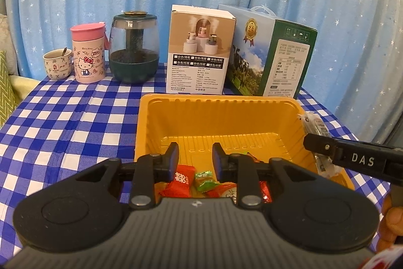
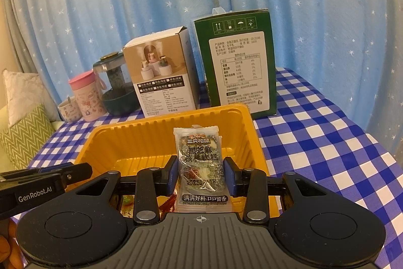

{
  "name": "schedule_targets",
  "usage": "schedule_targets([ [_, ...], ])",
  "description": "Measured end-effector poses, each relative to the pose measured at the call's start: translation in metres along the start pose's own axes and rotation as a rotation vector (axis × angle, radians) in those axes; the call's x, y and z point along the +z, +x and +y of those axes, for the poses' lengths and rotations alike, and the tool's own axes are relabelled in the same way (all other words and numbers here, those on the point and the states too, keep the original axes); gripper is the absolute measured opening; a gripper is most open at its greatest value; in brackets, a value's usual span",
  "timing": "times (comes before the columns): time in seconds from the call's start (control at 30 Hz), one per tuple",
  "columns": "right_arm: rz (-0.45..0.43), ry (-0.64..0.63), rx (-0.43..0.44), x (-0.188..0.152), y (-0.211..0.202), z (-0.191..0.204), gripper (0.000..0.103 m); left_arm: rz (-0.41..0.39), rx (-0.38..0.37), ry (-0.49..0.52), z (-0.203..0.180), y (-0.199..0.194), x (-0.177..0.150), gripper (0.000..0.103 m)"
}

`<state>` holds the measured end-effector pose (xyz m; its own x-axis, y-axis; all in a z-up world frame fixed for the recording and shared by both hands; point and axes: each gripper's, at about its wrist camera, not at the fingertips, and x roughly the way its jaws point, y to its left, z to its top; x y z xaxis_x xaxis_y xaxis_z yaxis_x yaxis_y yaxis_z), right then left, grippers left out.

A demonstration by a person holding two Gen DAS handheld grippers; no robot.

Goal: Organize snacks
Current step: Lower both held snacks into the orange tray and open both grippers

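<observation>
A yellow plastic tray (image 1: 219, 98) sits on the blue checked tablecloth. At its near end lie a red snack packet (image 1: 182, 179), a green wrapped candy (image 1: 205, 180) and other wrapped sweets. My left gripper (image 1: 195, 150) hangs over them, open by a narrow gap, with nothing between its pads. My right gripper (image 2: 200, 168) is shut on a clear packet of dark sesame cake (image 2: 199, 150), held upright above the tray (image 2: 163, 117). In the left wrist view that packet (image 1: 314, 125) shows at the tray's right rim.
Along the back stand a patterned cup with a spoon (image 1: 56, 64), a pink-lidded Hello Kitty mug (image 1: 88, 54), a dark green glass jar (image 1: 134, 47), a white product box (image 1: 199, 52) and a green milk carton box (image 1: 272, 54). Cushions (image 2: 25, 127) lie at the left.
</observation>
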<state>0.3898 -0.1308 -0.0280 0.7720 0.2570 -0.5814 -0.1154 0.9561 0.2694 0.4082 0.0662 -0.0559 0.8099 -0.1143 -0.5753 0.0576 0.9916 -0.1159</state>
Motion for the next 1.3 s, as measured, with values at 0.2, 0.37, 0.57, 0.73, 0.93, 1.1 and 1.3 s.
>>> schedule_targets([
  [0.2, -0.005, 0.004, 0.019, 0.001, -0.001, 0.001, 0.038, -0.001, -0.004, 0.01, -0.004, -0.001, -0.001, 0.027],
  [0.37, -0.005, 0.011, 0.024, 0.001, -0.001, 0.001, 0.039, -0.001, -0.004, 0.008, -0.004, -0.001, -0.001, 0.028],
  [0.57, -0.009, 0.03, 0.031, 0.001, 0.002, -0.001, 0.039, -0.002, -0.003, 0.007, -0.003, 0.0, -0.001, 0.028],
  [0.73, -0.018, 0.054, 0.034, 0.0, 0.003, -0.006, 0.039, -0.004, -0.005, 0.007, -0.003, -0.001, -0.001, 0.029],
  [0.93, -0.061, 0.087, 0.031, 0.003, 0.0, -0.013, 0.074, 0.0, -0.002, 0.009, -0.002, 0.0, -0.002, 0.034],
  [1.1, -0.069, 0.099, -0.004, 0.006, -0.002, -0.017, 0.074, 0.0, -0.001, 0.01, -0.002, 0.0, -0.002, 0.044],
  [1.3, -0.057, 0.093, -0.022, 0.005, -0.001, -0.019, 0.074, 0.003, 0.002, 0.013, -0.003, 0.0, -0.003, 0.05],
])
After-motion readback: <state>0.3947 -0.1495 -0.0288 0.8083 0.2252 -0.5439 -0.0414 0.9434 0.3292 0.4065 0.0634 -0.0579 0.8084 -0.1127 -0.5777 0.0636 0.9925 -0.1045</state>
